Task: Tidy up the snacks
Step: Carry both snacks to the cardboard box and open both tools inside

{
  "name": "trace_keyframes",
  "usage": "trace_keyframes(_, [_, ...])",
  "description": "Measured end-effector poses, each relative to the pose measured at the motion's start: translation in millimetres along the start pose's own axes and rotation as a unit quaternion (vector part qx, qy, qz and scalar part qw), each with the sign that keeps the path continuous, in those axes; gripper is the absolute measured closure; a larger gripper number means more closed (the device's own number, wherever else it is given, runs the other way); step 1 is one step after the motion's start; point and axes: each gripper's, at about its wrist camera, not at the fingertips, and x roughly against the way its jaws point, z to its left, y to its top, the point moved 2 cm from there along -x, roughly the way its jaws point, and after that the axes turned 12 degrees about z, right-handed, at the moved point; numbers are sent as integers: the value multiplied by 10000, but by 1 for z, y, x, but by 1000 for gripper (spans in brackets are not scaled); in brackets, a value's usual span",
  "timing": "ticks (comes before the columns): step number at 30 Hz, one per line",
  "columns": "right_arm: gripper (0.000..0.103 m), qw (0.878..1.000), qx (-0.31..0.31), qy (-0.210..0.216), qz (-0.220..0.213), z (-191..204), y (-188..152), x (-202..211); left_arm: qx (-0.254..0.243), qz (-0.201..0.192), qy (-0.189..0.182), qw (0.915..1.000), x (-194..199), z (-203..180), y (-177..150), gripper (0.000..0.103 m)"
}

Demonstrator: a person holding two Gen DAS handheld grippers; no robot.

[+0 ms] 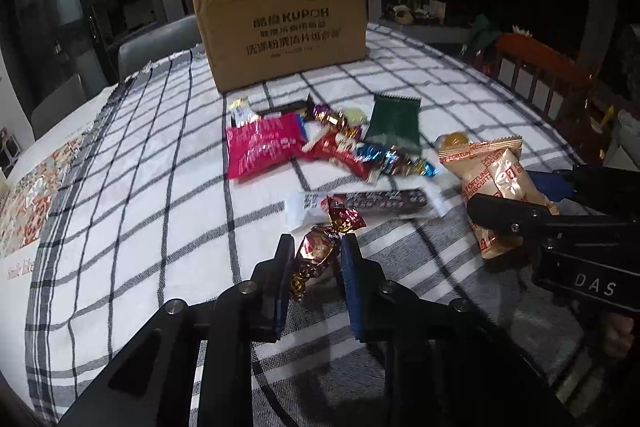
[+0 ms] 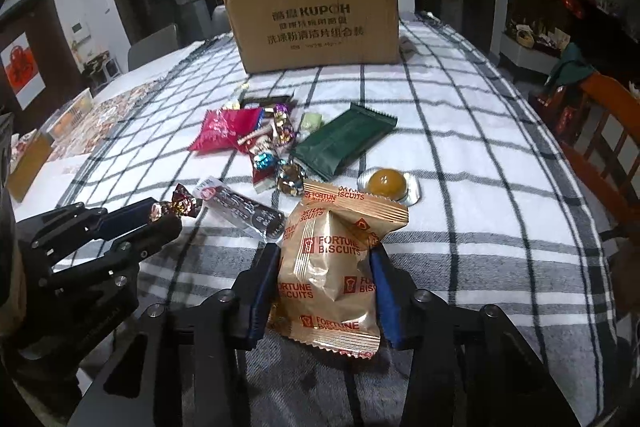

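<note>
While the left gripper (image 1: 314, 247) has its jaws pinching a foil-wrapped candy (image 1: 316, 251) low over the checked surface (image 1: 160, 187), the right gripper (image 2: 326, 267) jaws squeeze a gold biscuit packet (image 2: 328, 267). Other snacks (image 1: 320, 143) lie scattered beyond, before a cardboard box (image 1: 284, 27).

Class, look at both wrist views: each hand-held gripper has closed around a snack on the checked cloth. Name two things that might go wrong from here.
1. The left hand-held gripper pinches the foil-wrapped candy by its slippery, rounded body; it may pop out when lifted.
2. The right hand-held gripper squeezes the puffy Fortune Biscuits bag; the biscuits might crush, or the bag could slide free on the way to the cardboard box.
</note>
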Motion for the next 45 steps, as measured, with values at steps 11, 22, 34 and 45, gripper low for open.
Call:
trace_keyframes(11, [57, 9982, 289, 132, -507, 9, 11, 36, 114, -392, -186, 9990, 44, -1, 22, 79])
trace_keyframes(22, [57, 9928, 276, 280, -1135, 4, 70, 70, 266, -797, -402, 9957, 73, 15, 81, 79])
trace_keyframes(34, [57, 9876, 470, 298, -1469, 1, 171, 77, 166, -976, -241, 9948, 70, 50, 167, 79])
trace_keyframes(45, [57, 9867, 719, 260, -1431, -5, 266, 59, 81, -976, -155, 9951, 62, 78, 250, 79])
